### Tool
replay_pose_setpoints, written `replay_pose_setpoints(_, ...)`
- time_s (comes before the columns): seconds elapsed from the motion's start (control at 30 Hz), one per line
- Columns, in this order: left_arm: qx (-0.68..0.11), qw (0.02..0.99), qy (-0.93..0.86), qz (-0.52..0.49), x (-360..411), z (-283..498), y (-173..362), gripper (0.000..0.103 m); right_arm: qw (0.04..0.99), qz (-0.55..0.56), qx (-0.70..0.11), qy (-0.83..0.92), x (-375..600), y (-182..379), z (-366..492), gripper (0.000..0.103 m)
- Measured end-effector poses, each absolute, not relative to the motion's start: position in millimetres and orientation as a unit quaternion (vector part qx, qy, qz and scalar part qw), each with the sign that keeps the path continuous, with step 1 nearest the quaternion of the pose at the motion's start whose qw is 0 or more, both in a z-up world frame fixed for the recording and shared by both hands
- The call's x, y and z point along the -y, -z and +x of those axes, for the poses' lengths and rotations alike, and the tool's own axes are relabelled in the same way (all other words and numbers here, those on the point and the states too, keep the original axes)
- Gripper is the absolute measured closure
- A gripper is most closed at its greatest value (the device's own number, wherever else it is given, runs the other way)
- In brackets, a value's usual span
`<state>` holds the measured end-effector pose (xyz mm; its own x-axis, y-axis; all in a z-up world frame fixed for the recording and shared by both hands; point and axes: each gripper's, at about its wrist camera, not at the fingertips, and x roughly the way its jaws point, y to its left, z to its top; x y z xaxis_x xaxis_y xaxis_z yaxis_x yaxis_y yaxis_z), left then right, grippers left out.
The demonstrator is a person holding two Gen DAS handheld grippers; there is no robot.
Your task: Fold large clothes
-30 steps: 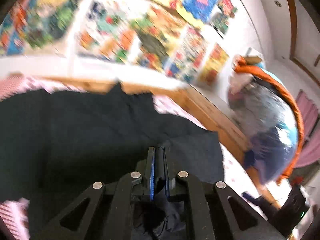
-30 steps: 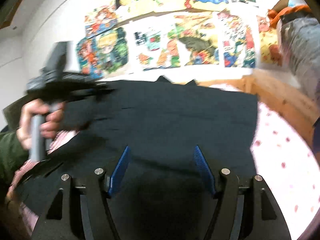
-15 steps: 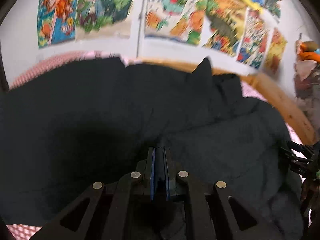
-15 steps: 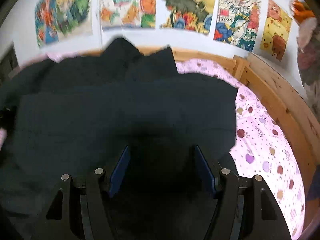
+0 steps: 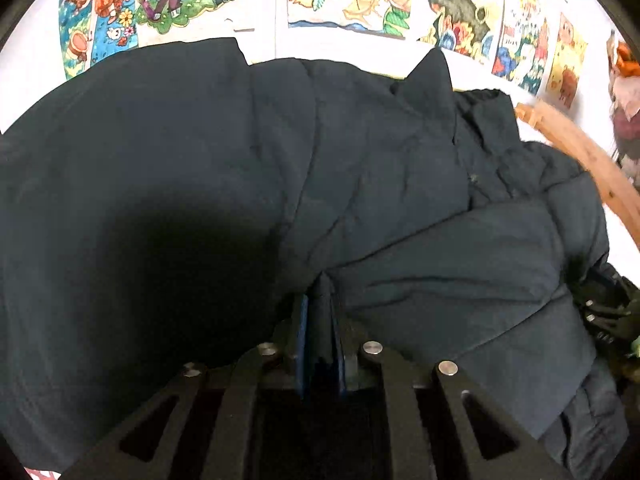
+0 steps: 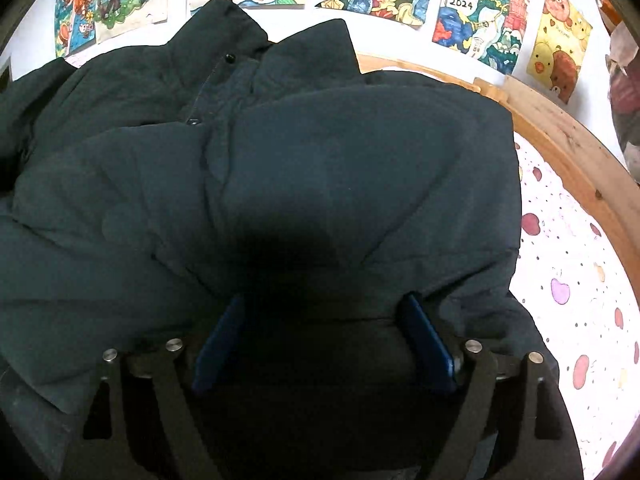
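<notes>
A large dark navy padded coat (image 5: 360, 160) lies spread over the bed and fills both views. In the left wrist view my left gripper (image 5: 322, 304) is low on the coat with a thin fold of its fabric pinched between the blue pads, and the jaws are opening. The right wrist view shows the coat (image 6: 320, 160) with its collar and snap buttons at the far end. My right gripper (image 6: 324, 304) rests on the coat's near edge. Its jaws are opening wide, with slack fabric bulging between the pads (image 6: 424, 336).
A pink sheet (image 6: 568, 280) with coloured spots shows to the right of the coat. A wooden bed frame (image 6: 560, 136) curves round the far and right sides. Colourful drawings (image 6: 472, 12) cover the wall behind. A heap of clothes (image 6: 624, 112) sits at the right edge.
Both grippers have come down onto the bed and the lifted coat now lies flat. The right jaws have spread wider. The left pads have parted slightly.
</notes>
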<state>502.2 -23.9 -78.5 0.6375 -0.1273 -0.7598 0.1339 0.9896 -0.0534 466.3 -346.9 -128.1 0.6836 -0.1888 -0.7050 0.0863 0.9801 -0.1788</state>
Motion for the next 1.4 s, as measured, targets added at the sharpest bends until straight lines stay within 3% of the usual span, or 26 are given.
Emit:
replay_pose_setpoints(0.13,-0.412,0.907,0.084,-0.025,13,493,66,0.079,0.918,-0.059,-0.386,0.071,352,125,463,0.017)
replay_pose_setpoints(0.2,-0.408,0.907,0.098,-0.039,9,483,58,0.067,0.914,-0.059,-0.394,0.070,353,120,463,0.016)
replay_pose_setpoints(0.27,-0.400,0.908,0.114,-0.051,3,468,48,0.041,0.906,-0.060,-0.412,0.078,350,111,462,0.016)
replay_pose_setpoints(0.33,-0.391,0.910,0.124,-0.064,-4,453,38,0.028,0.902,-0.049,-0.422,0.078,344,102,457,0.016)
replay_pose_setpoints(0.37,-0.388,0.910,0.124,-0.074,-10,442,32,0.021,0.900,-0.035,-0.428,0.069,341,95,455,0.016)
replay_pose_setpoints(0.43,-0.387,0.910,0.119,-0.089,-22,427,23,0.018,0.898,-0.012,-0.438,0.046,331,83,451,0.016)
replay_pose_setpoints(0.7,-0.409,0.891,0.079,-0.178,-112,359,12,0.014,0.881,-0.031,-0.468,-0.054,233,57,444,0.016)
replay_pose_setpoints(0.93,-0.359,0.863,0.021,-0.355,-217,321,38,0.013,0.873,-0.083,-0.471,-0.098,147,64,457,0.016)
replay_pose_setpoints(1.07,-0.302,0.852,-0.030,-0.427,-261,314,52,0.013,0.885,-0.117,-0.445,-0.073,113,68,470,0.016)
replay_pose_setpoints(1.23,-0.295,0.841,-0.053,-0.451,-274,326,66,0.013,0.899,-0.184,-0.395,-0.035,92,81,482,0.016)
replay_pose_setpoints(1.33,-0.290,0.855,-0.059,-0.425,-270,336,61,0.017,0.898,-0.199,-0.392,-0.033,85,100,491,0.013)
replay_pose_setpoints(1.4,-0.284,0.870,-0.068,-0.398,-264,345,57,0.039,0.902,-0.195,-0.384,-0.028,79,108,489,0.008)
